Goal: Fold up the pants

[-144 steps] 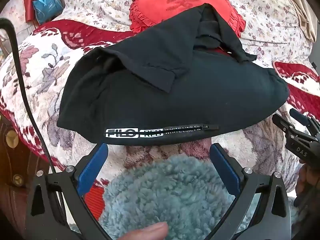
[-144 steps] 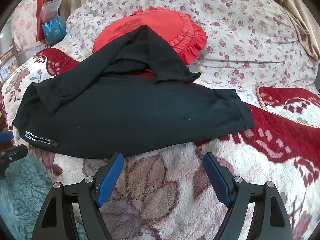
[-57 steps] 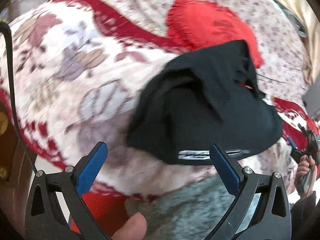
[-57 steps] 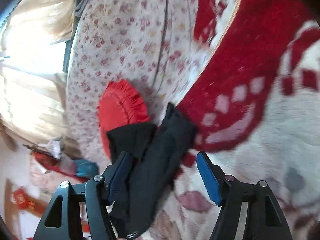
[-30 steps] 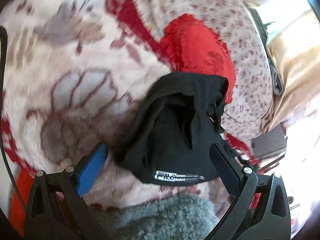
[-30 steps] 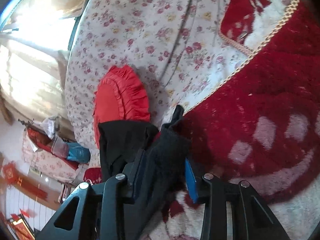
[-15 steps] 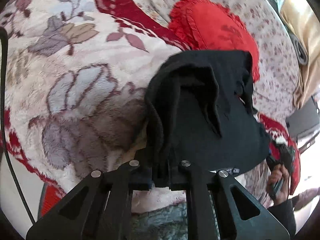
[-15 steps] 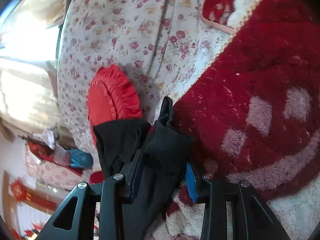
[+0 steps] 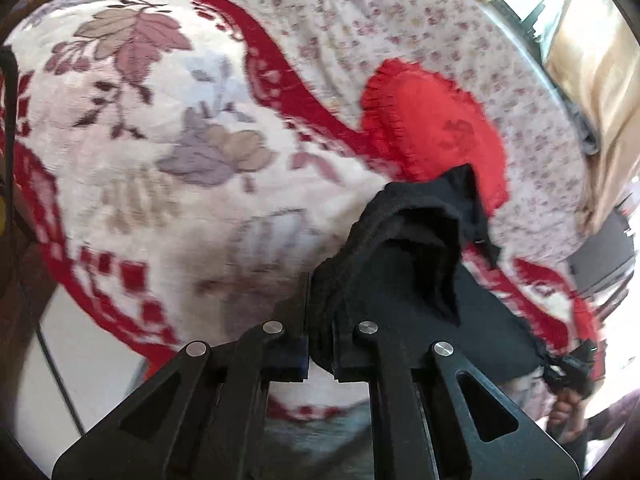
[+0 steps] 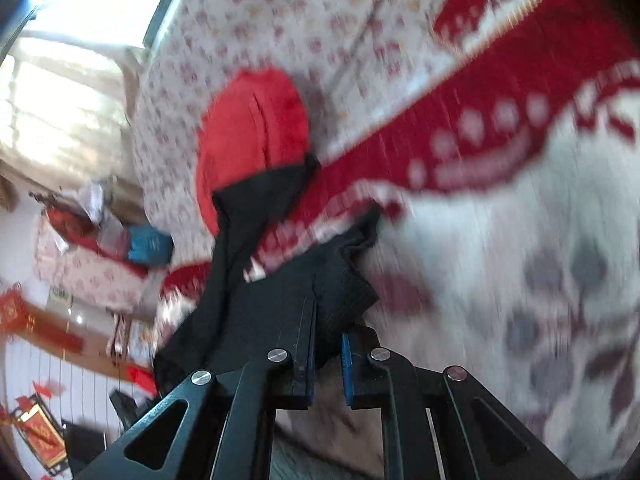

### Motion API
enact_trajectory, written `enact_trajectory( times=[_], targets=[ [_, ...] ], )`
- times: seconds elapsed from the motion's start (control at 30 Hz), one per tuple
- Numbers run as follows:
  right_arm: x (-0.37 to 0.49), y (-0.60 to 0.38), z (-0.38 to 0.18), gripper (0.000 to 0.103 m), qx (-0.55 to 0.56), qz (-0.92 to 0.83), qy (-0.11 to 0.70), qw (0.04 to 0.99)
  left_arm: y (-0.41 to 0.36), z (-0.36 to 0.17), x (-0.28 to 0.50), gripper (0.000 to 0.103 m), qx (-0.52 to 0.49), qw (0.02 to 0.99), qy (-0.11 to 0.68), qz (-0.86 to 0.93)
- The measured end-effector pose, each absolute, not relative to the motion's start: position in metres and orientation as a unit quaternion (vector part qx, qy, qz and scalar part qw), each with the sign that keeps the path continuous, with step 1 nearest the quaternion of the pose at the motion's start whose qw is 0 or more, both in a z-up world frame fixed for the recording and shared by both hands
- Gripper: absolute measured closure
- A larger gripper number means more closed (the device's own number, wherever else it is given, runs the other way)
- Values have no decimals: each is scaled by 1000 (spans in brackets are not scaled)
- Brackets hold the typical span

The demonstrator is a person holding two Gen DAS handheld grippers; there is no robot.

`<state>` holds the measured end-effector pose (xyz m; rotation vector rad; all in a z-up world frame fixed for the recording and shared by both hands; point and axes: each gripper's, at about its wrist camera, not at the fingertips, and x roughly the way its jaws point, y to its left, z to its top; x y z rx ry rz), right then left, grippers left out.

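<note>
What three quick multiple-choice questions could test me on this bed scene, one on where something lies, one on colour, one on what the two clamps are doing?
1. Where does the round frilled red cushion lie?
A. on the small-flowered bedspread
B. on the floor
C. inside a drawer

2. What colour are the soft knit pants?
A. white
B. black
C. yellow

3. What is the left gripper doing?
A. hanging wide open over nothing
B. gripping a cup
C. pinching pants fabric

Answers:
1 A, the cushion rests on the flowered cover beyond the plush red-and-cream leaf-patterned blanket.
2 B, the cloth is black in both views.
3 C, black fabric is bunched between its closed jaws; the right gripper clamps another part likewise.
</note>
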<state>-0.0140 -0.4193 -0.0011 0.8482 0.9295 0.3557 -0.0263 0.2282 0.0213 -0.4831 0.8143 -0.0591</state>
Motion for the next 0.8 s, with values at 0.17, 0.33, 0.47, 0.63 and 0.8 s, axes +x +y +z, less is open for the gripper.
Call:
enact_trajectory(
  times=[0.17,0.33,0.47,0.63,0.8],
  targets=[
    [0,-429,-20,93,367,40,472,801,248,-19,-9,75,-240,853,462,35],
    [14,-414,30,80,313,6,358,880,253,15,-22,73,-164,893,403,116],
    [39,-360,43,74,262,77,339,900,220,45,-28,62,-92,929,353,61],
    [70,-300,34,74,202,117,383,894,110,43,-24,46,111,922,343,-139],
    [67,-284,28,74,175,129,392,894,53,12,0,46,236,884,365,-171]
  ],
)
